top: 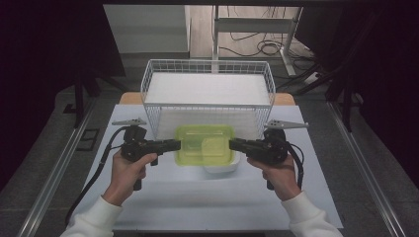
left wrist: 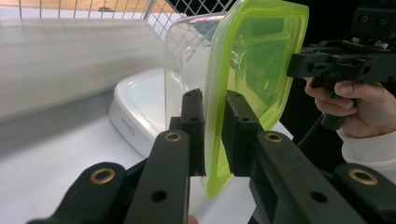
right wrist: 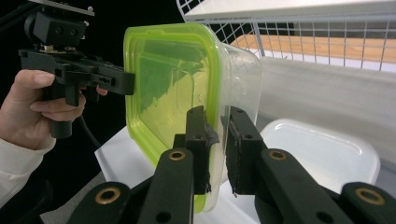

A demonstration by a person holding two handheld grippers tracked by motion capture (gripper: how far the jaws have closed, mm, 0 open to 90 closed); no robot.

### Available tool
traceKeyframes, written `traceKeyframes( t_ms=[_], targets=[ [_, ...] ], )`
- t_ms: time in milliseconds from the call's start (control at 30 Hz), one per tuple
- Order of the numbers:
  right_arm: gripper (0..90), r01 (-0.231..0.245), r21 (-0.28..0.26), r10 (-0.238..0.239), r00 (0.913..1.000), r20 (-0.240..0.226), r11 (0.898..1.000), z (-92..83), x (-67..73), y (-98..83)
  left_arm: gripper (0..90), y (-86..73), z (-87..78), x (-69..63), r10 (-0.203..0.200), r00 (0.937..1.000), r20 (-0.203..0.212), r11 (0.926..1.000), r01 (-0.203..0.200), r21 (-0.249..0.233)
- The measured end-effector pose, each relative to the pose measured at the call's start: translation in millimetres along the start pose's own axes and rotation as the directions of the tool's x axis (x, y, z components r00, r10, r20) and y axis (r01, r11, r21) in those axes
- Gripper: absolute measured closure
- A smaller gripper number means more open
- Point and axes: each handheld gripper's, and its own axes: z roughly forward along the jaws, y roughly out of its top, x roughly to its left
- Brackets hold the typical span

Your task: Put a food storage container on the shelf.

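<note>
You have the clear container with the green lid [top: 204,143] pinched from both ends — your left gripper [top: 174,144] on its left rim, your right gripper [top: 234,144] on the right rim. In the left gripper view the fingers [left wrist: 194,126] are pressed onto the lid's edge from either side, and the right gripper view shows the same: the fingers [right wrist: 200,140] clamp the rim where lid meets clear wall. Gripping opposite ends makes sense, since a wide, light box held at one edge alone would likely sag or twist.

The container hangs in the air just above a white lidded box [top: 225,164] that rests on the surface [top: 197,202]. It looks level in the high view, which keeps the lid seated and the load shared evenly between your hands.

Behind it, very near, stands the white wire basket [top: 207,66] with a pale liner inside. Its front wall is taller than the container's present height, so my guess is that the lift is meant to clear that wall before setting the container inside — though a spot beside the white box can't be ruled out. Keep both grips equally firm; if one side slips, the box will likely swing.
</note>
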Motion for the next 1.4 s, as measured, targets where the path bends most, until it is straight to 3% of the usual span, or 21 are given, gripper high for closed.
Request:
traceKeyframes(
  t_ms=[1400],
  targets=[
    [79.4,0.029,-0.027,-0.028,0.9995,0.016,0.999,-0.1,-15.5,64.6,80.1,67.7,2.6,1.5,0.036,0.9994,-0.005,0.9981,-0.036,-0.050]
  ],
)
